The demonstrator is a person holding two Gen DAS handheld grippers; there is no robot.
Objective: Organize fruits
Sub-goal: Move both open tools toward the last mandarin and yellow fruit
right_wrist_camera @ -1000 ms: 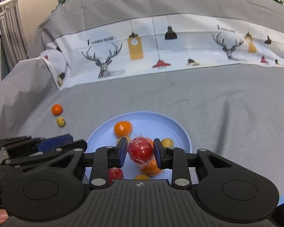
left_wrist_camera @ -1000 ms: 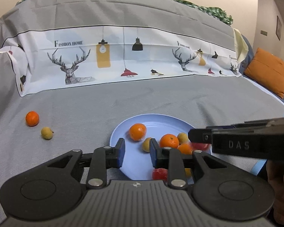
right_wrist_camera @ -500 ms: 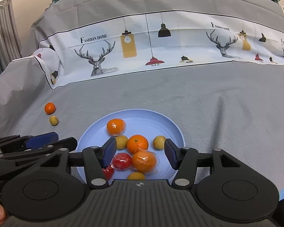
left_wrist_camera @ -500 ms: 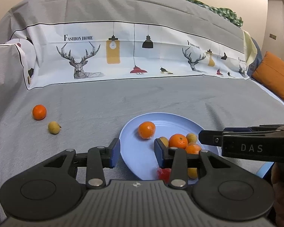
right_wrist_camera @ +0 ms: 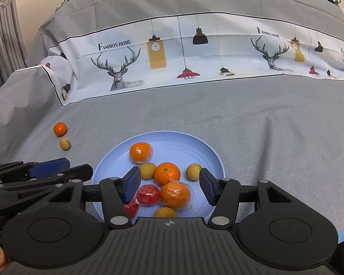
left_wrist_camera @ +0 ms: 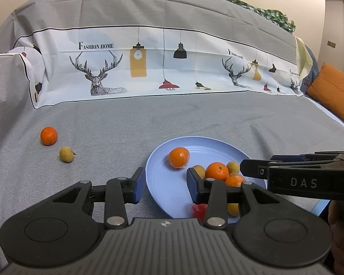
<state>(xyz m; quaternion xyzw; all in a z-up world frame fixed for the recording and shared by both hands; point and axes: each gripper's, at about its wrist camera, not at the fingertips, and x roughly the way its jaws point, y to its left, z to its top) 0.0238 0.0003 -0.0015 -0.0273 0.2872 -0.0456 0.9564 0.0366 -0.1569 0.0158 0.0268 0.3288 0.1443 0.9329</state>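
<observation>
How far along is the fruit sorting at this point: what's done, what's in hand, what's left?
Mostly done: eight fruits lie on the blue plate, among them a wrapped red fruit. Nothing is in hand: the right claw and left claw are both open and empty. Left on the grey cover: one small orange and one yellowish fruit.

pale blue plate (right_wrist_camera: 215, 158), grey cover (right_wrist_camera: 263, 114), orange cushion (left_wrist_camera: 332, 89)

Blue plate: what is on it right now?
On the blue plate: three oranges, two plastic-wrapped; two red wrapped fruits; three small yellow-brown fruits visible. The right gripper hides the plate's near edge.
</observation>
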